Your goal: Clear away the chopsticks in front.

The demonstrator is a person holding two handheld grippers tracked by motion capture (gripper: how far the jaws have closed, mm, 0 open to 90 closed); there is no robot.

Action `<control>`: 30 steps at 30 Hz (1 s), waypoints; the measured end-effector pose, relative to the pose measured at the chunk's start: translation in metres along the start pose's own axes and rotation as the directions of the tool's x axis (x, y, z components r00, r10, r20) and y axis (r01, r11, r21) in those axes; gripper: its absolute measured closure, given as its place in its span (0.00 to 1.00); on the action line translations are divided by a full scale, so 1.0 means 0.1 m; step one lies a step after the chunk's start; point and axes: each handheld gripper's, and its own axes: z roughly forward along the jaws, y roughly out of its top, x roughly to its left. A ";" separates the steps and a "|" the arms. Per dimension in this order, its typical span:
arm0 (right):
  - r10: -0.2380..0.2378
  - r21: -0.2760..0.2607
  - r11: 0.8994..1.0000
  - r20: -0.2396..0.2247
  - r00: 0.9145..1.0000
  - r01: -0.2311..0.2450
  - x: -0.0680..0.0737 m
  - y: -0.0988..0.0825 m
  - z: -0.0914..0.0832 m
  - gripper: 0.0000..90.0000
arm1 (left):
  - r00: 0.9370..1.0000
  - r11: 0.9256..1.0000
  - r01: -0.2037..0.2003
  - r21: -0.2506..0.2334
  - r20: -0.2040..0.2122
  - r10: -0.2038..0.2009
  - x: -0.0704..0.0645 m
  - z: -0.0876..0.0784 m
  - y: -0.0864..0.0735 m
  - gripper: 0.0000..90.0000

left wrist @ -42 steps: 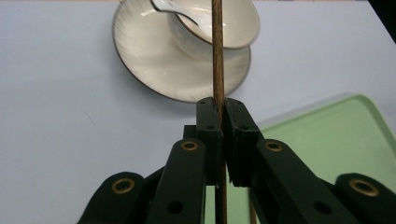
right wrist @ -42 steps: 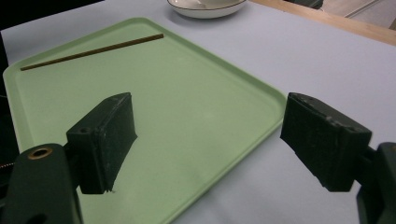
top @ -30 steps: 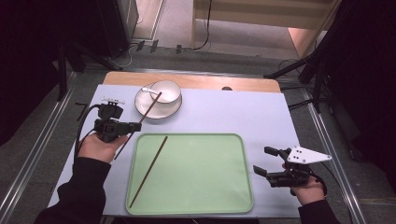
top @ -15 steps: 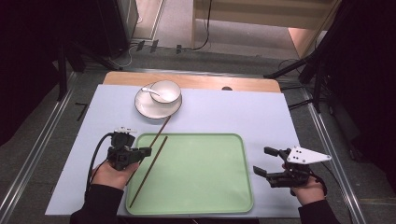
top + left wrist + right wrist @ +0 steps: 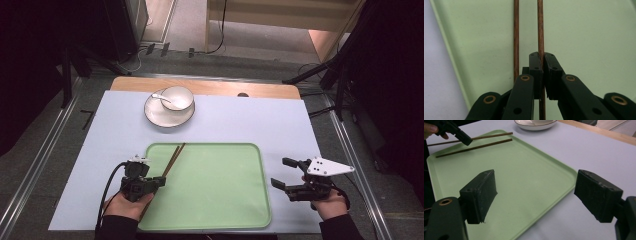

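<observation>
Worktop [image 5: 300, 120] covered by a pale lavender sheet, with a green tray [image 5: 215, 200] at its near centre. The left gripper [image 5: 159, 181] sits over the tray's near left edge, its fingers [image 5: 535, 66] closed on one brown chopstick [image 5: 540, 30]. A second chopstick [image 5: 516, 37] lies just beside the first, on the tray floor, outside the fingers. In the high view the pair of chopsticks [image 5: 172, 157] runs diagonally from the gripper toward the tray's far left rim. The right gripper [image 5: 286, 175], held by a hand [image 5: 330, 202] on the sheet right of the tray, has its fingers [image 5: 480, 192] spread wide apart and empty. At the far left centre of the worktop, a white plate [image 5: 160, 116] carries a small white bowl [image 5: 176, 97], with a white spoon [image 5: 161, 97] resting beside the bowl on the plate.
</observation>
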 end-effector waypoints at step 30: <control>0.002 -0.001 1.000 -0.003 1.000 -0.002 0.00 0.00 0.00 0.20 | 0.996 0.999 0.023 0.026 -0.086 -0.020 0.06 0.10 -0.06 0.91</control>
